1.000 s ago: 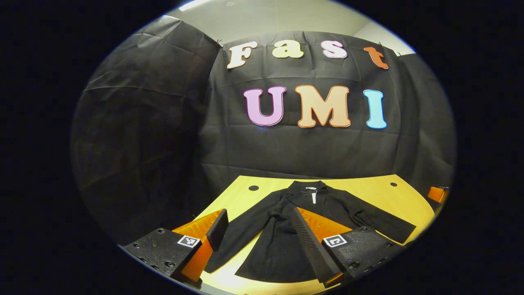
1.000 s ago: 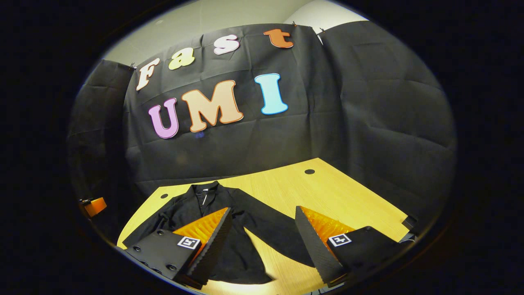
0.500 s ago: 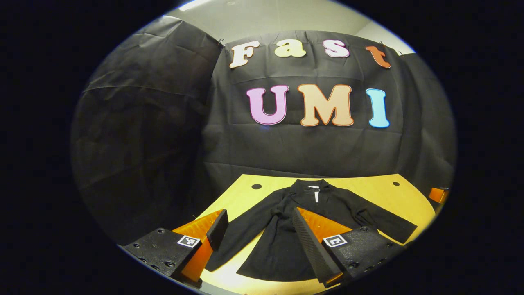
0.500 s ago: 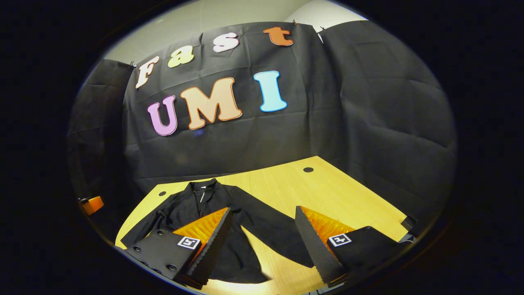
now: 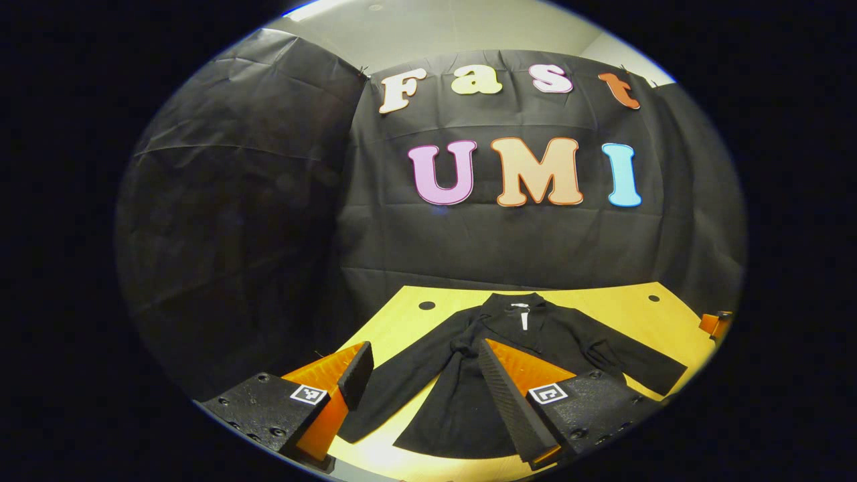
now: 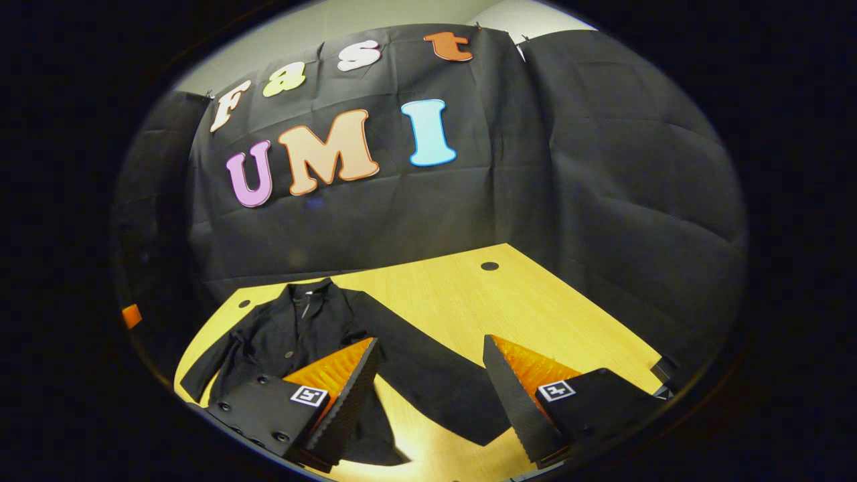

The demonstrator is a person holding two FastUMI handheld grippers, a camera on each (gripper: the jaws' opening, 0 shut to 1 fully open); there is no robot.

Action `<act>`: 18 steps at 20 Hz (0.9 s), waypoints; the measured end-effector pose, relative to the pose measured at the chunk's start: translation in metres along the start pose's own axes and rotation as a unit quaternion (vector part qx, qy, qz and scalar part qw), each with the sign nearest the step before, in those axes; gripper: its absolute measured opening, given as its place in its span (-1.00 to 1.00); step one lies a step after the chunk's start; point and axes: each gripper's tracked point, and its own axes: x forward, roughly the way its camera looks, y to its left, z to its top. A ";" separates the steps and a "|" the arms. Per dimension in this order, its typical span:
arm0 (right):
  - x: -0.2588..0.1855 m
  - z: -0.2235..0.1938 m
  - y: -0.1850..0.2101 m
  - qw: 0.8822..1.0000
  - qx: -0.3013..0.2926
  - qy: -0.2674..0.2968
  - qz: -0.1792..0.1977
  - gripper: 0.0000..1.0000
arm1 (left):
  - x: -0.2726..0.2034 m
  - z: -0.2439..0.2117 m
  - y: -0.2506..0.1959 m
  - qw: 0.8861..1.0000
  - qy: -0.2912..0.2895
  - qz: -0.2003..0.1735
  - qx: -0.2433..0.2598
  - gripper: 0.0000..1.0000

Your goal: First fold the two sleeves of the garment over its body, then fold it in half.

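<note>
Nearest us, the left tongs [image 5: 418,395] stand spread wide with nothing between their fingers, and the right tongs [image 6: 428,395] gape just as wide and bare. Beyond them the black long-sleeved jacket [image 5: 509,361] lies flat on the pale wooden bench [image 6: 509,301], collar away from us, both sleeves splayed outward. Since a second ago the right tongs have tipped lower over the near sleeve [image 6: 428,381], and the left have drifted slightly to the right. We judge the first sleeve fold not yet begun; this looks like the approach. Behind stands the black cloth wall [image 6: 602,167].
</note>
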 end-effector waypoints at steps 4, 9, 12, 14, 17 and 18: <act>0.018 -0.031 -0.019 0.999 -0.011 0.035 -0.011 0.95 | -0.001 -0.002 0.001 1.000 0.005 0.003 0.004 0.84; 0.037 -0.075 -0.031 0.996 -0.017 0.088 -0.016 0.96 | -0.003 0.000 0.003 1.000 0.004 0.009 0.009 0.85; 0.045 -0.092 -0.044 0.993 -0.011 0.116 -0.024 0.87 | -0.004 -0.003 0.003 1.000 0.006 0.011 0.007 0.84; 0.050 -0.097 -0.053 0.992 -0.005 0.126 -0.028 0.97 | -0.005 -0.005 0.003 1.000 0.010 0.013 0.005 0.84; 0.060 -0.105 -0.064 0.990 -0.007 0.140 -0.035 0.96 | -0.006 -0.008 0.004 1.000 0.013 0.017 0.004 0.85; 0.062 -0.110 -0.067 0.989 -0.012 0.145 -0.037 0.96 | -0.008 -0.009 0.004 1.000 0.014 0.018 0.004 0.85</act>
